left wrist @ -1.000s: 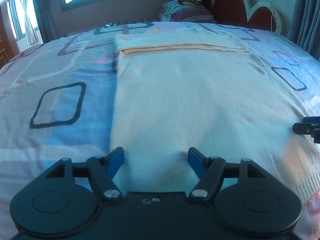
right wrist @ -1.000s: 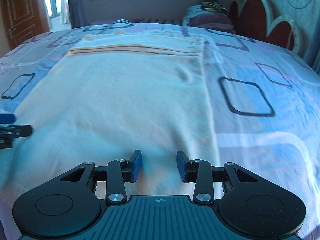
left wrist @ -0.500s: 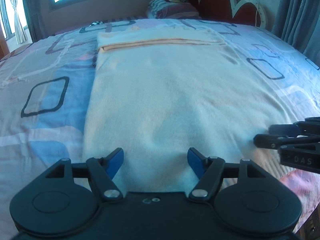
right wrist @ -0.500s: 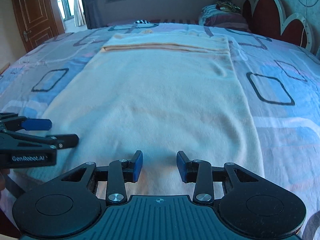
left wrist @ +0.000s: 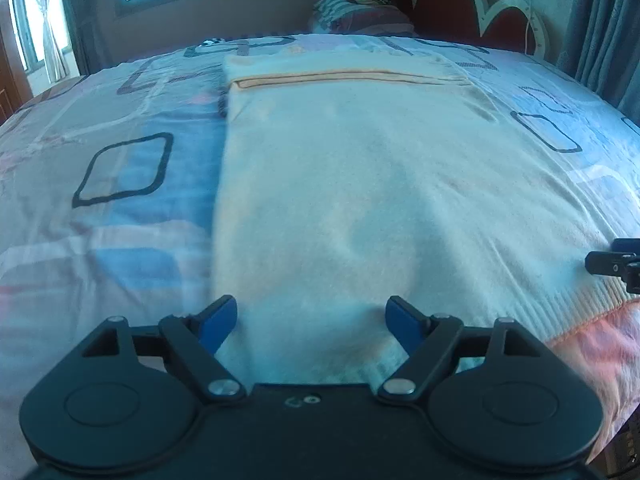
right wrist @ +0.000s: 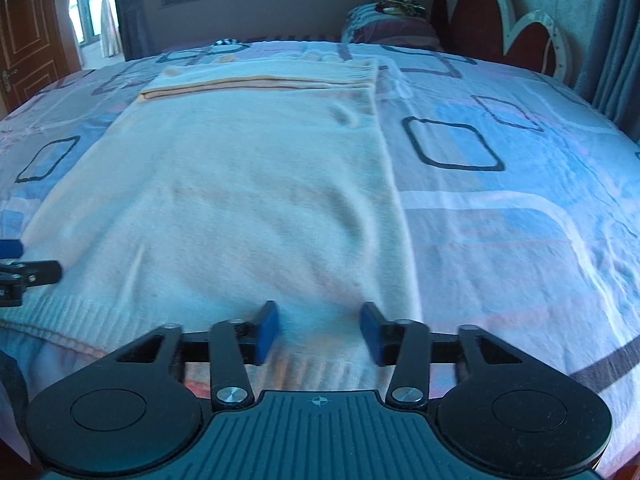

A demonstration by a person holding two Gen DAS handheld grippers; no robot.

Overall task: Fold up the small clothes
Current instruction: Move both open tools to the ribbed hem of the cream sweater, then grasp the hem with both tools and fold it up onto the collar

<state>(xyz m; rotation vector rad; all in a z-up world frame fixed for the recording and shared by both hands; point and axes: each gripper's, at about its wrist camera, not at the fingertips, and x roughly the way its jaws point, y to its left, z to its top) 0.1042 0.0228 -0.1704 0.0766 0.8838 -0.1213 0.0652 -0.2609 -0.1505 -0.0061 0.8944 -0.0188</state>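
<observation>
Cream sweater (left wrist: pixel 352 184) flat on bed (left wrist: pixel 112 208)

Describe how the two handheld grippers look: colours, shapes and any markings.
Both are black plastic. The left gripper has two round discs, linkage arms with silver pivot screws and blue pads on its jaws; its body is smooth. The right gripper matches, but its body is ribbed and bears a small crosshair mark. No cables or sleeves show.

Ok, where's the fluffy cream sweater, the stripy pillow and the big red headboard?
cream knitted sweater (right wrist: pixel 248 184): right wrist view, middle of its body.
striped pillow (right wrist: pixel 384 24): right wrist view, its front face.
red scalloped headboard (left wrist: pixel 448 4): left wrist view, tallest red panel.
</observation>
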